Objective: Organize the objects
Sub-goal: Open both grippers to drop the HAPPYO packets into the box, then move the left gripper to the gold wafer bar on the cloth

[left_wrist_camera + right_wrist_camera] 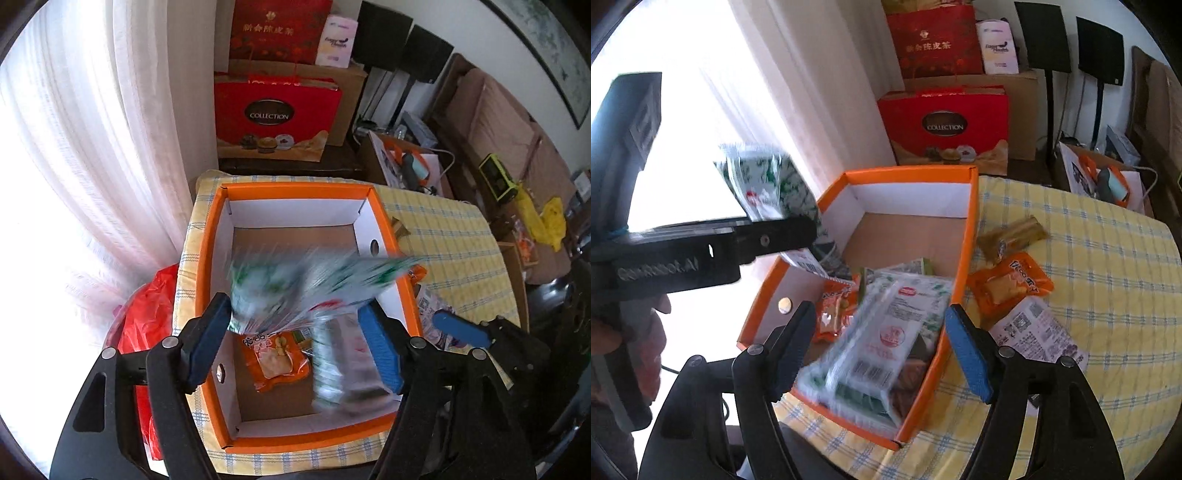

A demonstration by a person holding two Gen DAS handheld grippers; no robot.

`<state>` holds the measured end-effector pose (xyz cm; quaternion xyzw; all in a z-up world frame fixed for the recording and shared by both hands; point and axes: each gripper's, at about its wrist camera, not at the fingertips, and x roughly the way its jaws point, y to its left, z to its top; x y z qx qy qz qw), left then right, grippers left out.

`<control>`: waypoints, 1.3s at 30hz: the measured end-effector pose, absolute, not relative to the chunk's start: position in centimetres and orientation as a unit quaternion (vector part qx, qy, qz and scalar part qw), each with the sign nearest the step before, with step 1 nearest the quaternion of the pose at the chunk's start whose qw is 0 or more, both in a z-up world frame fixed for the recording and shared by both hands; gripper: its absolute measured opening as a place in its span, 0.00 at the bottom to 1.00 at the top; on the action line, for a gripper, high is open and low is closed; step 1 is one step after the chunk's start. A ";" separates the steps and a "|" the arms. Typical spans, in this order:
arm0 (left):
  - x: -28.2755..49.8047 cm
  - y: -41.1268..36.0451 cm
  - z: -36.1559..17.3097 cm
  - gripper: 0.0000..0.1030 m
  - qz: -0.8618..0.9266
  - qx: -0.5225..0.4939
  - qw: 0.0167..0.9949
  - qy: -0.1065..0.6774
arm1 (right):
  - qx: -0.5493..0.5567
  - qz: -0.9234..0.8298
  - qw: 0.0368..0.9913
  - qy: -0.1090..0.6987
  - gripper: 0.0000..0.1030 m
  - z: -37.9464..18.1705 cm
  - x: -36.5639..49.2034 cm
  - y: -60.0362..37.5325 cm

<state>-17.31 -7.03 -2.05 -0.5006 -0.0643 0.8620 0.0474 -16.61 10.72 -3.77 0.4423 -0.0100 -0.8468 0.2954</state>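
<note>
An orange-rimmed cardboard box (295, 190) with white inner walls stands on the table, and both grippers hover over it. My left gripper (293, 305) is open. A blurred green-and-white packet (295, 288) drops between its fingers. In the right wrist view that gripper (790, 230) comes in from the left with the same packet (764, 184) at its tip. My right gripper (881, 308) is open too, above a blurred white-and-green packet (886, 332) over the box (908, 171). An orange snack packet (275, 360) lies on the box floor.
To the right of the box, on the yellow checked tablecloth (1089, 258), lie an orange packet (1012, 284), a white printed packet (1038, 332) and a gold-brown packet (1012, 236). Red gift boxes (945, 125) stand behind. A curtain and a red plastic bag (147, 314) are at the left.
</note>
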 end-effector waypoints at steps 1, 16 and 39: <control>-17.4 -7.0 -2.0 0.68 0.862 -0.501 0.047 -0.065 | 0.442 -0.848 0.292 -0.011 0.73 -3.6 -16.7 11.0; -16.5 -5.9 0.9 0.75 0.873 -0.478 0.070 -0.073 | 0.431 -0.868 0.246 -0.007 0.73 -2.1 -16.5 16.5; -18.2 -0.8 -0.2 0.93 0.849 -0.504 0.120 -0.100 | 0.448 -0.876 0.179 -0.020 0.77 -4.3 -18.1 23.8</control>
